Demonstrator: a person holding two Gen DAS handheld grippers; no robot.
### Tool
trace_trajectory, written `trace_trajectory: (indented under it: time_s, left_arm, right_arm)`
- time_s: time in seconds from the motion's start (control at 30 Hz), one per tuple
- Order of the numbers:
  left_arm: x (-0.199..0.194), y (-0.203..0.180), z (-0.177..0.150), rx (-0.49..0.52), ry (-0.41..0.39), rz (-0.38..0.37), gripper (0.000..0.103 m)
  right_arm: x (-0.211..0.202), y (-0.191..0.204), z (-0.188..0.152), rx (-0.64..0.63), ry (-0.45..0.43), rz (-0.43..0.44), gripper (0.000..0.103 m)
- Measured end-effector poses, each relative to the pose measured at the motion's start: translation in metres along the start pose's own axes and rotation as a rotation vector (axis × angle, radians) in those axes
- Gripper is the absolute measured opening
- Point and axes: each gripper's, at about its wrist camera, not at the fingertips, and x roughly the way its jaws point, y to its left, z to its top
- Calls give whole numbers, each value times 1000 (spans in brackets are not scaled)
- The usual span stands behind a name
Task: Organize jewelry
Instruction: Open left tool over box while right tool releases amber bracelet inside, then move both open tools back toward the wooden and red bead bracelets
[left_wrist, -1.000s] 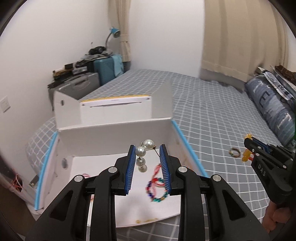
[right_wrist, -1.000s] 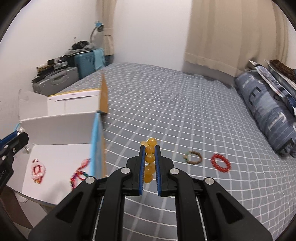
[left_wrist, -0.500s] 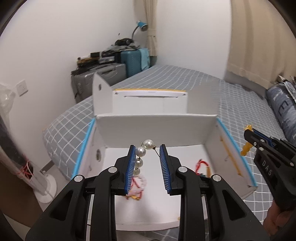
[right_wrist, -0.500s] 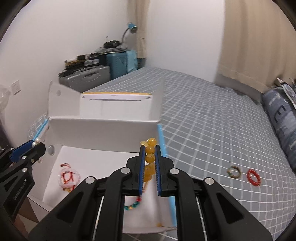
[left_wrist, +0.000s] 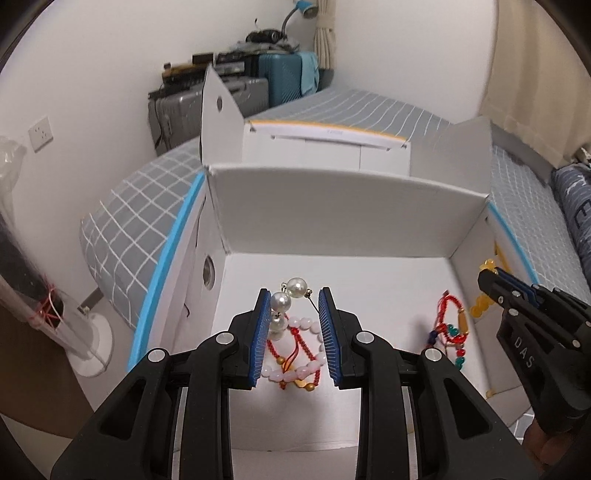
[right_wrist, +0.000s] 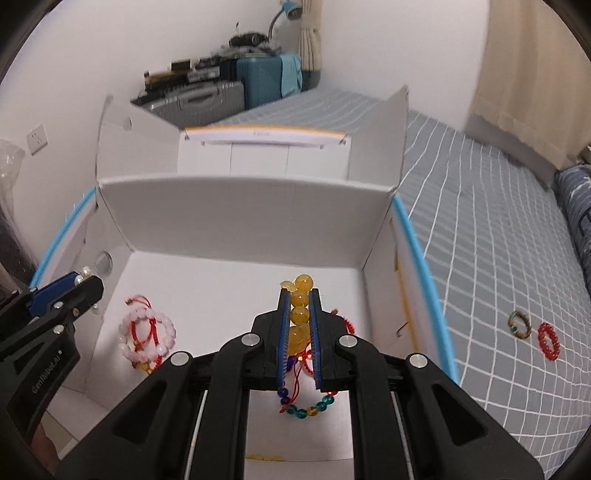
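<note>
Box (right_wrist: 236, 218), white cardboard with blue-edged flaps, sits open on the grey checked bed (right_wrist: 480, 229) as the drop target. Left tool (left_wrist: 293, 325) is clamped on a white pearl strand (left_wrist: 280, 306); right tool (right_wrist: 298, 332) is clamped on a yellow amber-bead bracelet (right_wrist: 300, 314). Both hang over the box floor, probably for release there. Pink bead bracelet (right_wrist: 146, 338) already lies inside; red bead ring (right_wrist: 548, 340) waits outside the box on the bed.

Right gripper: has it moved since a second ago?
Yes. The right gripper, shut on the yellow bead bracelet, has swung left from over the bedspread to over the white box.
</note>
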Motion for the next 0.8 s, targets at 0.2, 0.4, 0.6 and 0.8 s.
trace_trajectory:
  time_s: [0.2,0.4,0.6,0.8]
  left_arm:
    - [11,1,-2,-2,44,-1,26]
    - [13,-1,-3,2,55,4,27]
    - [8,1,-3,4,39,15,30]
    - [-2,0,-2,5,0,30,65]
  right_arm:
    - [10,-3,-1,23,69,5,9]
    - [15,-3,-3,27,98,5,9]
    - [11,-1,-4,13,84,5,12]
    - [-4,-2,-3,15,37,9,44]
